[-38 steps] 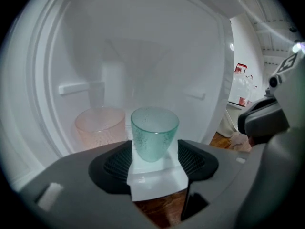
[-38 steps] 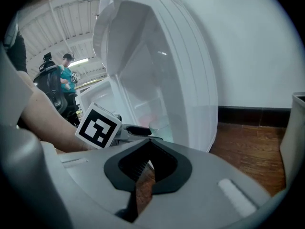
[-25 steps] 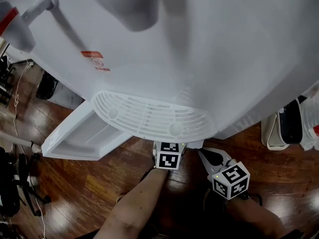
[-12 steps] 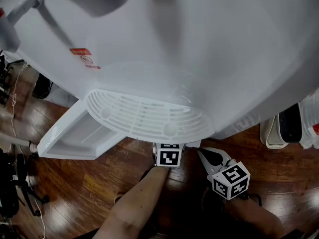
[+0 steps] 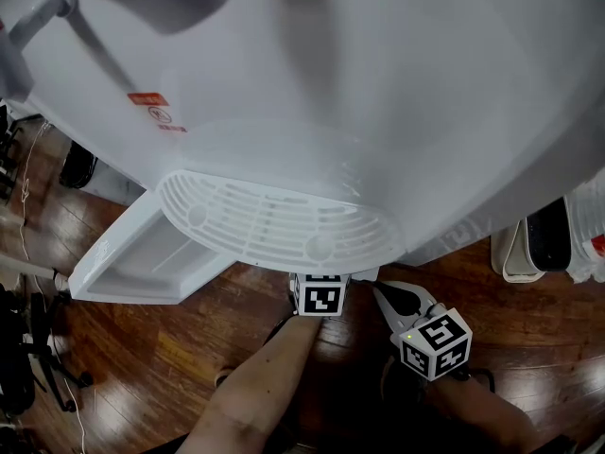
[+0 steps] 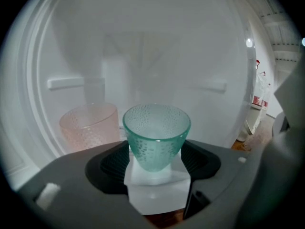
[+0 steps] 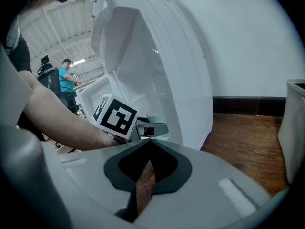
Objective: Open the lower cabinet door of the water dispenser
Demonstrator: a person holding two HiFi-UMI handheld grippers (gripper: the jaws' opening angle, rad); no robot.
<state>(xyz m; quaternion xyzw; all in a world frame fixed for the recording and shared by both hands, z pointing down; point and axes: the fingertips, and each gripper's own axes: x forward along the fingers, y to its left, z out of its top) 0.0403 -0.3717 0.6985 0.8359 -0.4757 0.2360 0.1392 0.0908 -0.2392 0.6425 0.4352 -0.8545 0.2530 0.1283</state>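
My left tongs (image 6: 156, 159) reach into the open lower compartment of the water dispenser (image 5: 378, 112). Their jaws are closed on a green cup (image 6: 156, 132), with a black pad against each side of its lower half. The cup stands upright with its mouth up, and a pink cup (image 6: 89, 125) stands just beside it to the left and a little further in.

My right tongs (image 7: 147, 149) have their jaws together and hold nothing; only a thin slit of the wood floor (image 5: 142, 348) shows between the pads. They hang low in front of the dispenser, to the right of the left tongs and apart from them, pointing toward the cabinet's right front corner.

From the head view, both tongs sit under the front lip of the drip tray (image 5: 274, 220), and the left jaws are hidden beneath it.

The cabinet door (image 5: 142, 258) is already swung wide open. It stands out from the dispenser's front on my left, near the left tongs but touching neither pair. From above, its long edge runs from under the drip tray outward toward the lower left of the picture. Its recessed inner face is turned toward me, and its far end stands over the floor.
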